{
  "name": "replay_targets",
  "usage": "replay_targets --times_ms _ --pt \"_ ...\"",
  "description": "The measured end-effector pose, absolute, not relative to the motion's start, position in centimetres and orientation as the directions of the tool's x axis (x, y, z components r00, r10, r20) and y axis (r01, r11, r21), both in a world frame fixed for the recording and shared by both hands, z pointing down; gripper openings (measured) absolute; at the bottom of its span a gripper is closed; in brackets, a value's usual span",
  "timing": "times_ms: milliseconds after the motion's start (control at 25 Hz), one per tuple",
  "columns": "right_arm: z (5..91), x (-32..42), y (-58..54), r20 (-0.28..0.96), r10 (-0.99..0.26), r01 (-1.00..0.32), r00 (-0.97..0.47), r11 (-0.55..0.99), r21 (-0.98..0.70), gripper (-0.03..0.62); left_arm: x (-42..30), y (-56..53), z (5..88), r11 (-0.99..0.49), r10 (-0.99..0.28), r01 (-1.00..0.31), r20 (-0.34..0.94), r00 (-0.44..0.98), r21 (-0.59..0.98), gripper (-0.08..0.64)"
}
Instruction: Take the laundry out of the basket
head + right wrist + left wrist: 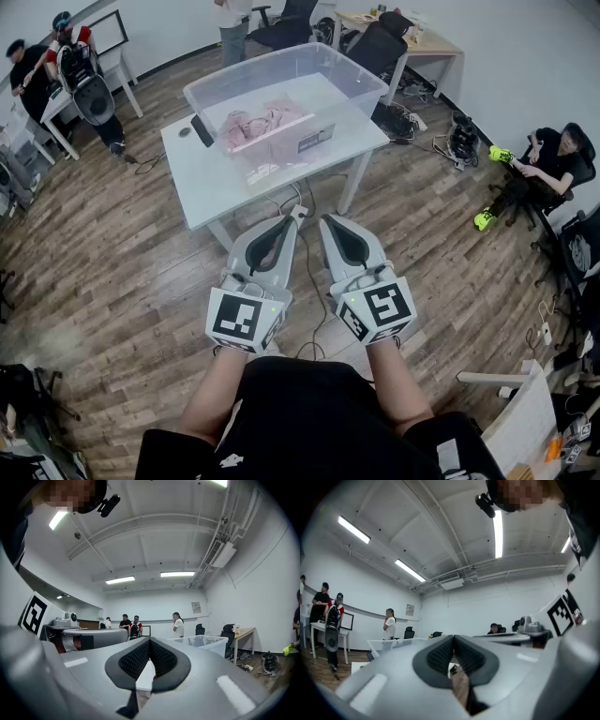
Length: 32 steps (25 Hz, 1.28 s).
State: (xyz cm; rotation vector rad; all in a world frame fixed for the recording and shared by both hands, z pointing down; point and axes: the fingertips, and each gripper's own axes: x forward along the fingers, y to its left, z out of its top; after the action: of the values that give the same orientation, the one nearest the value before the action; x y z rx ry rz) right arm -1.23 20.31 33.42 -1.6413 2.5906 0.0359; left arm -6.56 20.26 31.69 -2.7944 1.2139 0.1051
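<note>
A clear plastic basket [212, 95] stands on a white table [202, 183] ahead of me. Pink laundry [255, 123] lies bunched inside it, with a white label card [316, 140] beside the cloth. My left gripper [298, 213] and right gripper [324, 221] hover side by side over the floor, just short of the table's front edge. Both point toward the basket. In the left gripper view the left gripper [453, 639] has its pads pressed together with nothing between them. The right gripper [150, 641] looks the same in its own view, and the basket [206, 642] shows beyond it to the right.
A black device [202, 129] lies on the table left of the basket. A cable [312, 272] trails on the wooden floor under my grippers. A person sits at the right [544, 169], others stand at the far left [66, 61]. Office chairs [380, 45] and a desk [427, 39] stand behind.
</note>
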Motion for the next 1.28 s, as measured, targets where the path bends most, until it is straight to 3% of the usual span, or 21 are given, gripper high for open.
replay_targets --times_ms 600,1280 --pt "33.4 -2.6 19.4 -0.07 -0.894 -0.895 -0.442 0.445 -0.028 -0.005 -7.8 19.6 31.9 -0.679 -0.726 -0.731 -0.089 0.682 -0.069 0.009" --pt "33.4 -7.9 16.2 -0.066 -0.916 -0.917 -0.397 0.398 -0.005 -0.005 -14.1 16.5 32.3 -0.698 -0.702 -0.711 -0.113 0.703 -0.086 0.009"
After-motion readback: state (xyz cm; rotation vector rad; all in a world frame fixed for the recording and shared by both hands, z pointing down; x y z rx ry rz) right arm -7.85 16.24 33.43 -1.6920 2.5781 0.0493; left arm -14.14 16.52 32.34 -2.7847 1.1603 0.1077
